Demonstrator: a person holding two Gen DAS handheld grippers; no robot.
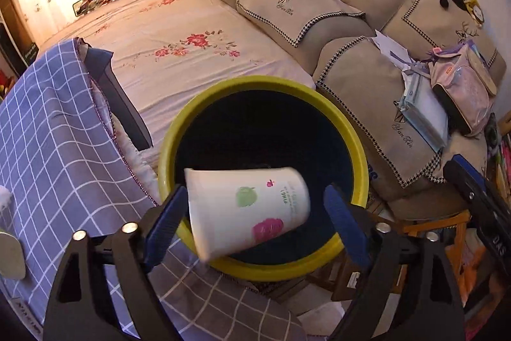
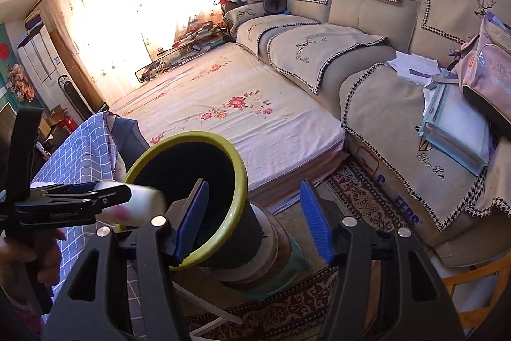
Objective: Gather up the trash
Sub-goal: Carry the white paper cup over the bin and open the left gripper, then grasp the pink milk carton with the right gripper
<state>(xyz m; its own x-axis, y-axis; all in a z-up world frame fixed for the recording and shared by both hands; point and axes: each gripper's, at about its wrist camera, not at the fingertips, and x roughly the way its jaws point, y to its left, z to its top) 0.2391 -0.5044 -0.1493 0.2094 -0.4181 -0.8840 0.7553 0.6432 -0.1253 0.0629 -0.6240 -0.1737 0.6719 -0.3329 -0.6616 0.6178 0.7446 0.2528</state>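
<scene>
- Hovering over the bin (image 1: 357, 162), the left gripper (image 1: 255, 206) had its fingers (image 1: 167, 213) spread wide, with the paper cup (image 1: 247, 211) lying on its side between them above the bin's dark mouth.
- In the left wrist view a clear gap showed between the cup's bottom end and the right-hand finger; at the rim end I could not tell whether the other finger was touching it. The cup looked released, or all but released, rather than pinched.
- From the right wrist view the cup (image 2: 140, 206) sat just beside the yellow-green rim (image 2: 238, 181), on its near side, with the left gripper (image 2: 80, 197) reaching in from the left.
- The right gripper (image 2: 254, 213) held nothing; its fingers (image 2: 194, 216) stood apart, one of them in front of the bin's rim, and I could not tell whether it touched.
- The bin stood between the checked cloth on the table (image 1: 48, 117) and the flowered bed (image 1: 179, 31), propped on a stool (image 2: 281, 270) and leaning towards the camera.
- To do this drop well, my judgement was that the cup needed to be fully over the opening, not over the rim, before the fingers let go completely; a cup lying sideways could catch the edge and bounce out.
- Keeping the right gripper clear of the opening, or steadying the leaning bin, would probably help the cup land inside.
</scene>
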